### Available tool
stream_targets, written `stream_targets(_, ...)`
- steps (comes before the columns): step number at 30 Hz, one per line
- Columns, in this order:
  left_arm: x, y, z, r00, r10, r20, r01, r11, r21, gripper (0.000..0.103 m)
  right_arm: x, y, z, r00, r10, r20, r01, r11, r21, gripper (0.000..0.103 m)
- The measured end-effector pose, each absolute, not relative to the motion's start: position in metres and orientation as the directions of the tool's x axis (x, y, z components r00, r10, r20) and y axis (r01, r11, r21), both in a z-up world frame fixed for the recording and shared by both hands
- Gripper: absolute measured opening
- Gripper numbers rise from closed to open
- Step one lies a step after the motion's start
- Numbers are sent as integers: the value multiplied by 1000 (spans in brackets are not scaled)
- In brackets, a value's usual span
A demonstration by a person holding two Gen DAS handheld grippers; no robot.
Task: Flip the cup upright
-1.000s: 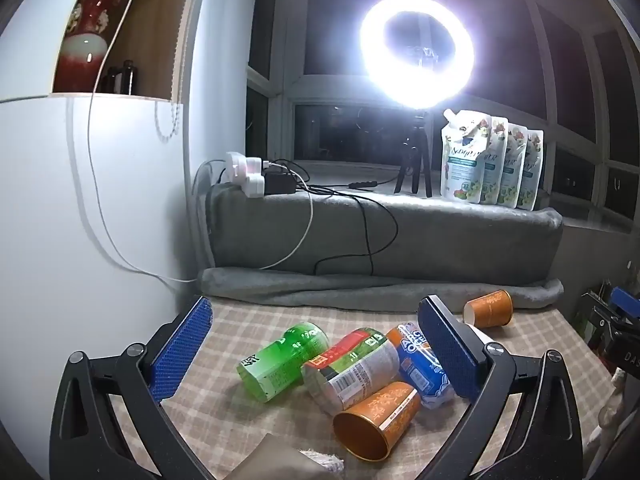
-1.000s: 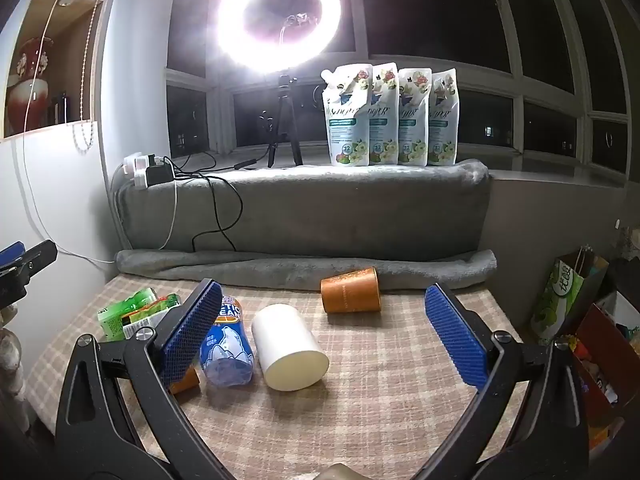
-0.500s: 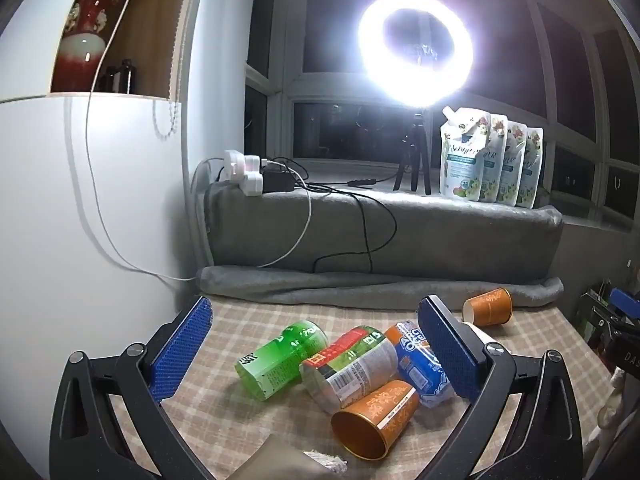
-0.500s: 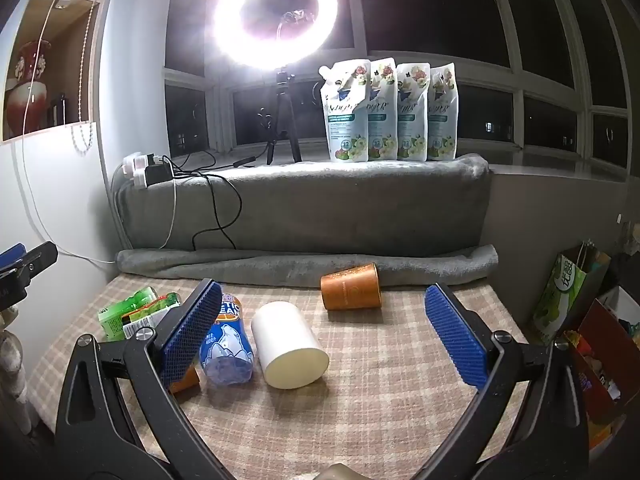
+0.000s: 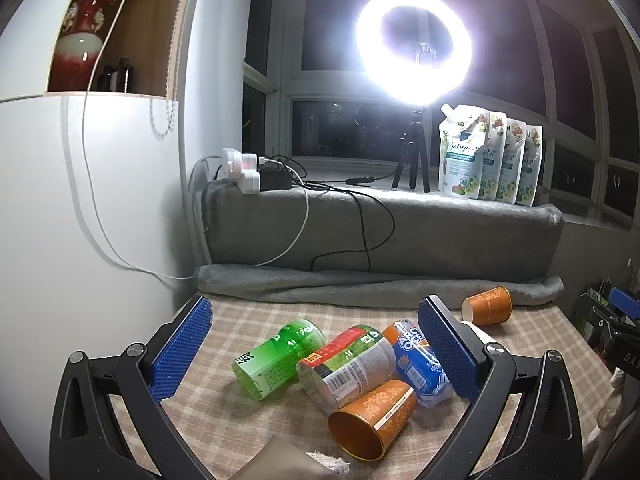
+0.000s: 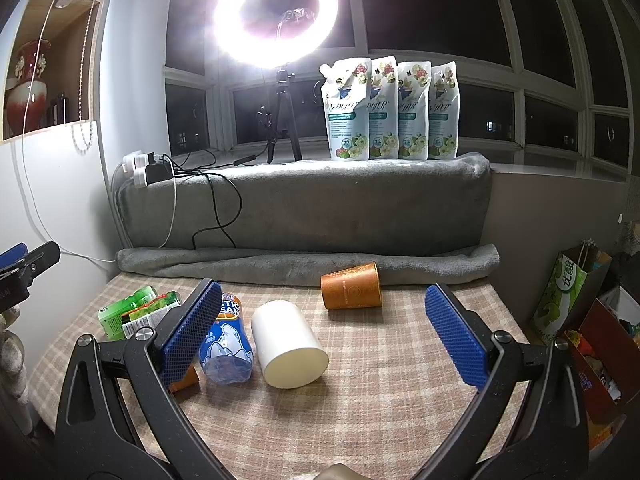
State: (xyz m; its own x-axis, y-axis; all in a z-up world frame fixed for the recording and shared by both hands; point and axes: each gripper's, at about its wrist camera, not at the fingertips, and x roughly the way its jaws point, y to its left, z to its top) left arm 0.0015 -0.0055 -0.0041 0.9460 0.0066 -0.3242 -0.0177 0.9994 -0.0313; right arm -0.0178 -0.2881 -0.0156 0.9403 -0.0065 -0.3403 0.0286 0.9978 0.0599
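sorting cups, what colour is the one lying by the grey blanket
Orange cup with a faint gold pattern; right wrist view.

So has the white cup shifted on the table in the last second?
No. In the right wrist view the white cup lies on its side in the same spot beside the blue bottle, well short of the rolled grey towel.

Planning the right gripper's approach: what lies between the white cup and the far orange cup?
Only bare checked tablecloth between white cup and orange cup, per right wrist view.

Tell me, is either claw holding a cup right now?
No. Both the left claw and the right claw are wide open and empty; the cups, like the white cup, lie untouched on the table.
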Motion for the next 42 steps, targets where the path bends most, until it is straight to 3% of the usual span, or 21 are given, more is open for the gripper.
stream_targets(42, 3, -6, -2, 945, 6, -326, -18, 999, -33, 102, -18, -282, -26, 938, -1, -346, 22, 998, 59, 103)
